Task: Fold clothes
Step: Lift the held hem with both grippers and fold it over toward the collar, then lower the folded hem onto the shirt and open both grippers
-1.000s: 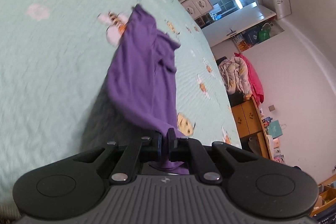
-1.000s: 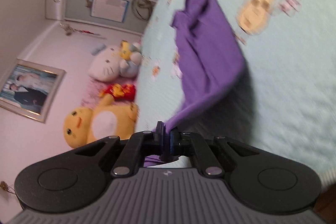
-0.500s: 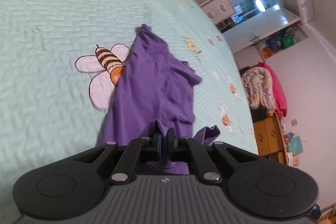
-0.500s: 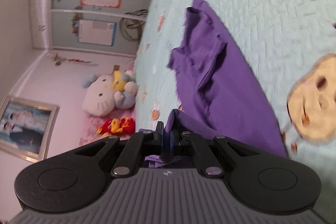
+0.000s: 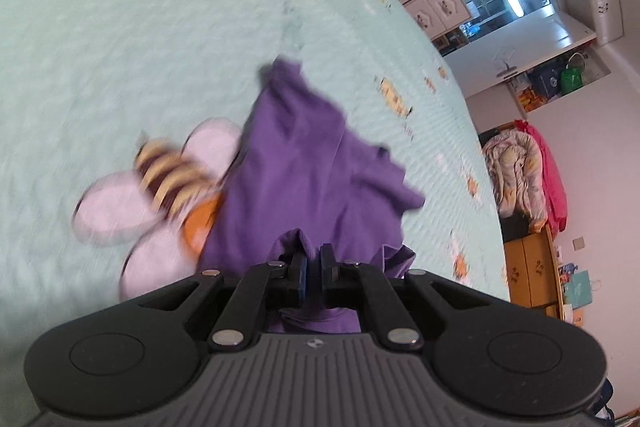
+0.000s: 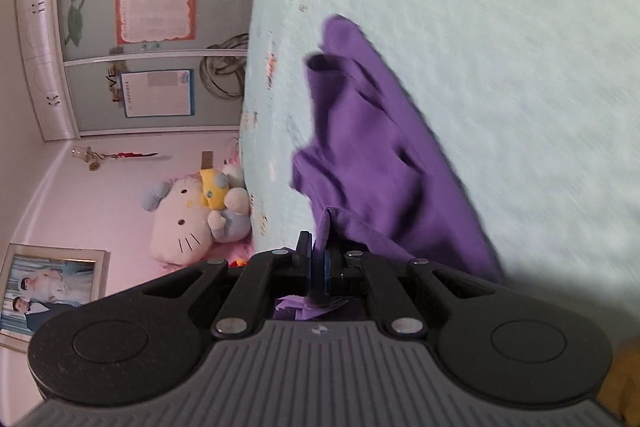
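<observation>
A purple garment [image 5: 304, 167] lies stretched out on a mint green bedspread [image 5: 120, 39] printed with bees. My left gripper [image 5: 312, 267] is shut on a bunched edge of the near end of the garment. In the right wrist view the same purple garment [image 6: 380, 147] runs away from me, and my right gripper [image 6: 318, 259] is shut on a pinched fold of its near edge. Both near corners are held low over the cloth. The far end rests on the bed with a sleeve sticking out.
A large bee print [image 5: 172, 183] lies left of the garment. Beyond the bed's edge are a yellow cabinet [image 5: 532, 275] with piled bedding [image 5: 516, 179], a wardrobe [image 6: 132, 27], and plush toys [image 6: 192, 211] against the wall.
Both grippers have carried the near edge of the garment forward and down over the rest of it. The hanging cloth now lies flatter on the bed.
</observation>
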{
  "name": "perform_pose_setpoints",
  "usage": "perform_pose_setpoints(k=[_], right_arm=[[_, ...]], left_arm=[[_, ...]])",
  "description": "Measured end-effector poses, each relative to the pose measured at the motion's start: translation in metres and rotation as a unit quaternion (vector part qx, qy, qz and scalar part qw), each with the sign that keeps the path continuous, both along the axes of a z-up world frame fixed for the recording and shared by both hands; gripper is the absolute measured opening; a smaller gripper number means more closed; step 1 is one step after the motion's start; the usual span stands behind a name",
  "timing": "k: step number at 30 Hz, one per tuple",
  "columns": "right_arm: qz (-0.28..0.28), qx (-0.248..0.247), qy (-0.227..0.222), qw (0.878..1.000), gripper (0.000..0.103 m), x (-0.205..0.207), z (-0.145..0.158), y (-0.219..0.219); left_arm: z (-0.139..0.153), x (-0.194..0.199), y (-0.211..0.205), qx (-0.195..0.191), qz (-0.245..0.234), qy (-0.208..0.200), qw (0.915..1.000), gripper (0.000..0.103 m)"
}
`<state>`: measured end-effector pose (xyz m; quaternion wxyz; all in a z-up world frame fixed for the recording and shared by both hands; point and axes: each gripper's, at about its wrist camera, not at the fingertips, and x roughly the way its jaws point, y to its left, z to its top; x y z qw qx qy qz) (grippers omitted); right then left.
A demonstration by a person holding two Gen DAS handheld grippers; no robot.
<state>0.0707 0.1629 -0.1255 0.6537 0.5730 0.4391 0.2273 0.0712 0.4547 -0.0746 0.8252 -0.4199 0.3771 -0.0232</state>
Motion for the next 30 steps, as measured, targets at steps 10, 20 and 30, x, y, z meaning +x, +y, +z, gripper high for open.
perform_pose_setpoints(k=[10,20,30], right_arm=[[-0.016,-0.001,-0.024,1.000,0.004,0.131,0.016,0.030],[-0.101,0.059,0.029,0.993,0.058,0.170,-0.047,0.007],[0.076,-0.196,-0.195,0.958,0.061,0.119,0.032,0.065]], left_arm=[[0.013,0.127,0.015,0.049,0.009,0.003,0.9987,0.004],[-0.026,0.158,0.049,-0.012,0.028,0.057,0.9979,0.016],[0.037,0.108,0.025,0.175,0.029,-0.059,0.9824,0.056]])
